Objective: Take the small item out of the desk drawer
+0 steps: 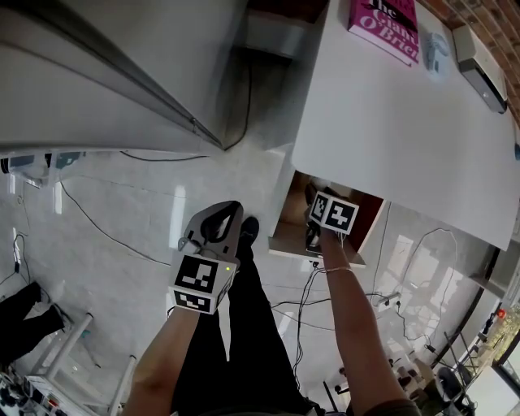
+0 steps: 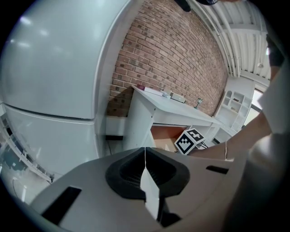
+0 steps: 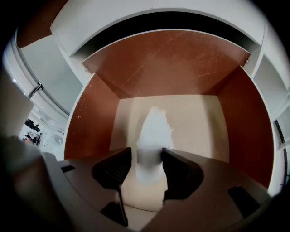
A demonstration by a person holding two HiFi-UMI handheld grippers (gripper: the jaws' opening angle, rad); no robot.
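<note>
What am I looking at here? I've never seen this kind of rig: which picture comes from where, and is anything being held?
There is no robot here: a person holds a two-jaw gripper in each hand. The head view comes from a camera on the person's head, looking down past a white desk with a pink book on it. The other two pictures come from cameras riding on the grippers. The right gripper reaches into the open drawer under the desk, its jaws closed on a small white item. The left gripper is held away from the desk, jaws together, holding nothing.

Brick wall (image 2: 172, 59) behind white desk (image 1: 406, 122); glossy pale floor (image 1: 122, 211).
</note>
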